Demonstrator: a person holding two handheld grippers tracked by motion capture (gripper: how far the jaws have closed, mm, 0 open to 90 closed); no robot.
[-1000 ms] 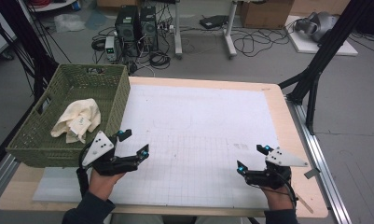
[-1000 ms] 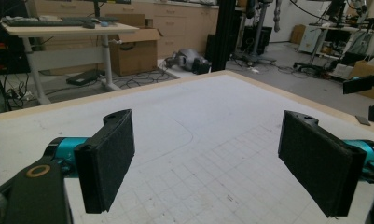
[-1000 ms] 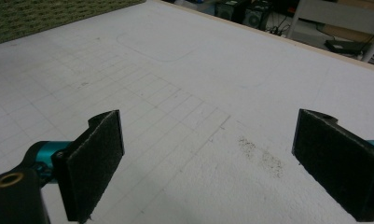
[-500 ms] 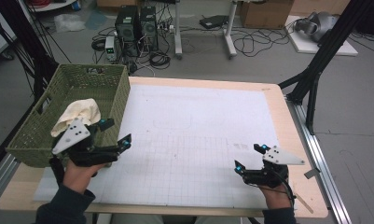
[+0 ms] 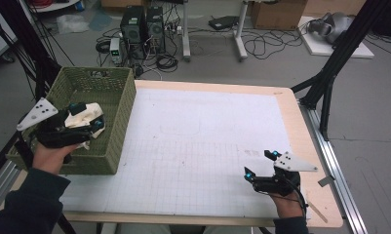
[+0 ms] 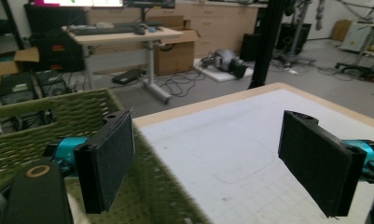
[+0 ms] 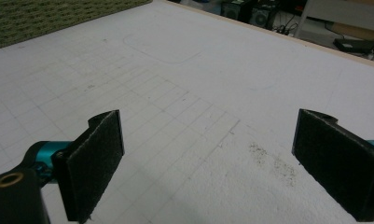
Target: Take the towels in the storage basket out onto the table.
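Note:
A green woven basket [image 5: 116,95] stands at the table's left edge with a cream cloth [image 5: 92,110] lying inside. My left gripper [image 5: 87,116] hovers over the basket's near half, just above the cloth, open with nothing between its fingers. In the left gripper view the open gripper [image 6: 208,163] straddles the basket's right wall [image 6: 45,126] and the white mat [image 6: 250,135]. My right gripper [image 5: 258,164] rests low over the mat's front right part, open and empty. In the right gripper view the open gripper [image 7: 212,163] frames bare gridded mat [image 7: 184,93], and the basket corner [image 7: 49,18] shows far off.
The white gridded mat [image 5: 203,141] covers most of the wooden table [image 5: 300,126]. A black frame strut [image 5: 329,73] rises past the right edge. Computer towers [image 5: 142,22] and cables lie on the floor beyond the far edge.
My left gripper has moved left and away from the mat's front-left area to above the basket and cloth. The right gripper has hardly moved.

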